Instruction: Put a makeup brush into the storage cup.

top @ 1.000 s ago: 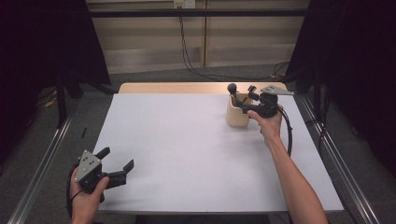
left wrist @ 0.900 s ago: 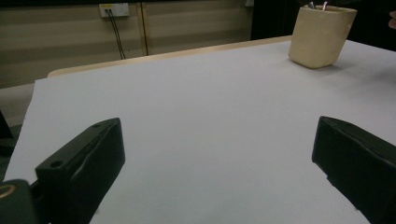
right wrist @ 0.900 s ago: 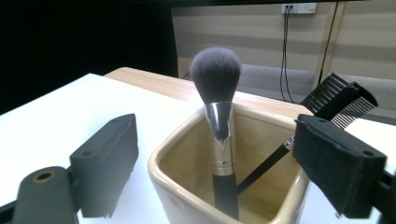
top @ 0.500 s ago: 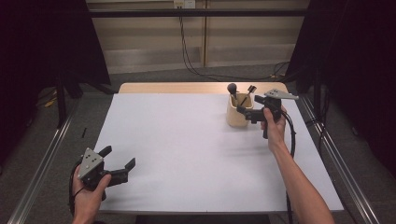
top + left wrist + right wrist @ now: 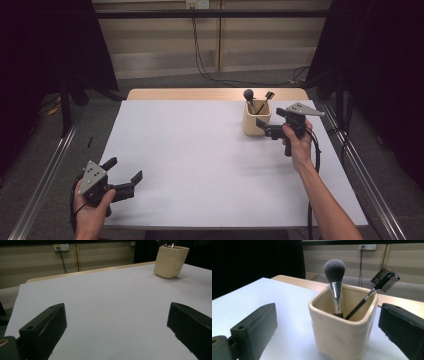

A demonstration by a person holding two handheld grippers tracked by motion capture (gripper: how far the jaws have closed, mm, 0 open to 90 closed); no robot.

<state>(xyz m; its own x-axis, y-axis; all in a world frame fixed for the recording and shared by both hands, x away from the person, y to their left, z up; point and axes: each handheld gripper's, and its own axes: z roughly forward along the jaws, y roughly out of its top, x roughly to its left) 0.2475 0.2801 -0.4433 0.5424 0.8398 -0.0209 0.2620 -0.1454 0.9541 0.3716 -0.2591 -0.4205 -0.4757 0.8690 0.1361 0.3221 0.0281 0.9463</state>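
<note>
A: Right tongs (image 5: 264,129) have just been opening and now stand wide, nothing gripped. The cream cup (image 5: 343,323) sits between the jaws in the right gripper view, pads not pressing on it.

B: Left side?

A: Left tongs (image 5: 122,172) also wide open and empty, held low at the near left corner of the worktop (image 5: 200,165), well apart from the cup.

B: Where's the cup exactly?

A: Far right of the worktop, upright, just beside the right tongs. Inside it, the powder brush (image 5: 334,285) stands nearly vertical; the lash comb (image 5: 384,278) leans toward one corner, head out over the rim.

B: Risks?

A: Main one: the jaws still flank the cup. Pull back off-axis and a jaw probably clips the wall, sliding or tipping it. It looks top-heavy with both tools sticking out.

B: And the comb?

A: Its head overhangs on the side of one jaw. A lift or sideways sweep could catch it and flick it out, or lever the cup over.

B: Edge clearance?

A: Cup is near the far edge of the white sheet. A hard shove that way might push it onto the bare wood strip (image 5: 190,94) behind.
</note>
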